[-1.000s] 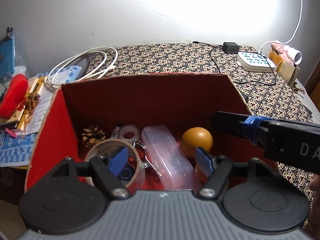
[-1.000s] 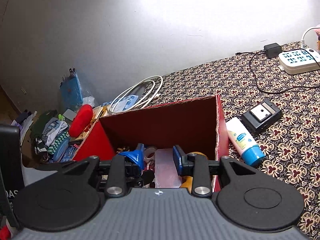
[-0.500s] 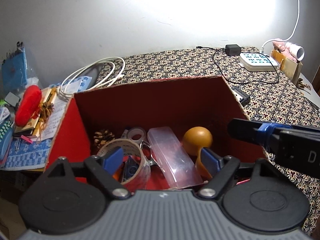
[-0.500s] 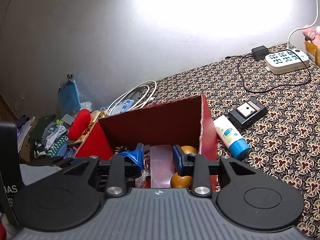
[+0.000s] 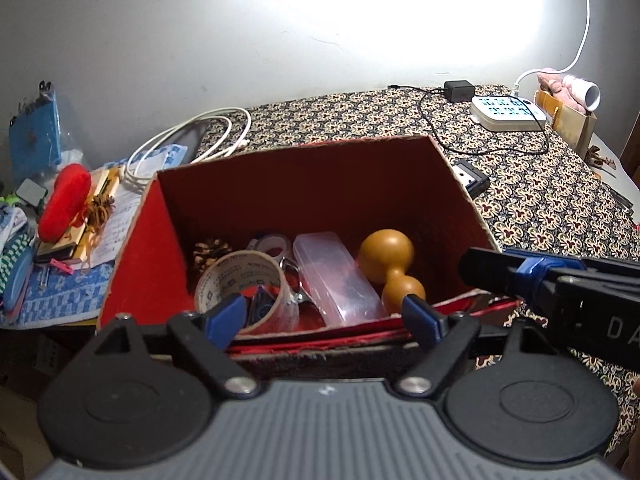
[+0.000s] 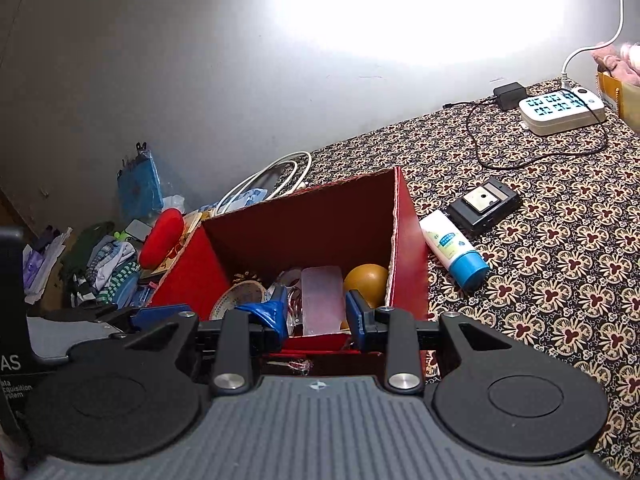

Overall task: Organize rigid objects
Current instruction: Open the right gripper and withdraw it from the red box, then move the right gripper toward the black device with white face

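We see the red box on the patterned tabletop. Inside: tape roll at 8 o'clock, clear plastic case centre, orange wooden gourd at 3 o'clock, pine cone by the left wall. Left claw spread wide, empty, above the near rim. Right claw narrower, nothing between pads. Lotion tube lies outside, just beside the box's right wall w/ black device near it.

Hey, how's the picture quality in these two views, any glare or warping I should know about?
Left wrist view: the wall is blown out white by glare, the red box interior stays dim, and fisheye bends the edges. Right wrist view: same washed-out glare on the wall, the patterned cloth reads sharp, and the corners go dark.
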### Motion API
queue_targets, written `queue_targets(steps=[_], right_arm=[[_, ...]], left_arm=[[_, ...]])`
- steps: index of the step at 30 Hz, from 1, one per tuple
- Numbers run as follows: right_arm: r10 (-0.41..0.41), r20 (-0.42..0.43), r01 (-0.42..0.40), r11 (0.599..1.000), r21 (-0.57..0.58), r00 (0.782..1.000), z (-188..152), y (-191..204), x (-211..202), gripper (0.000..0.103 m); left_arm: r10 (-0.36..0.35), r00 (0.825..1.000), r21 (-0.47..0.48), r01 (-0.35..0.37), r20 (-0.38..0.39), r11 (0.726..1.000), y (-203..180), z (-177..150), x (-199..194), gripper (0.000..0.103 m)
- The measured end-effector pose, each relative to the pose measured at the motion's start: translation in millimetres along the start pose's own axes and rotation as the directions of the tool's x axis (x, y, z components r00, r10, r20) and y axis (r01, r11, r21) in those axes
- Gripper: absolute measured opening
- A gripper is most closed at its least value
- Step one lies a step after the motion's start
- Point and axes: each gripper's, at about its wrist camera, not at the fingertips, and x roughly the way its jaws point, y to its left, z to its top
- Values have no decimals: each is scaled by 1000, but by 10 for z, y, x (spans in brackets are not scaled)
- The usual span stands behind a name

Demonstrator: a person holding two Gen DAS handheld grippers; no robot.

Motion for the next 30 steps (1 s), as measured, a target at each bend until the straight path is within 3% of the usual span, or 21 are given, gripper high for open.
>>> queue_targets(steps=[17, 23, 30], right_arm=[[-51, -4, 51, 997, 62, 999, -167, -274, -191, 15], [-34, -54, 37, 998, 54, 998, -170, -490, -202, 15], [-1, -137, 6, 999, 36, 991, -183, -767, -196, 15]], left_arm=[[-42, 999, 40, 43, -28, 998, -347, -130, -77, 85], [9, 999, 62, -6, -49, 998, -645, -191, -30, 85], [13, 991, 24, -9, -133, 1000, -927, -238, 116, 85]])
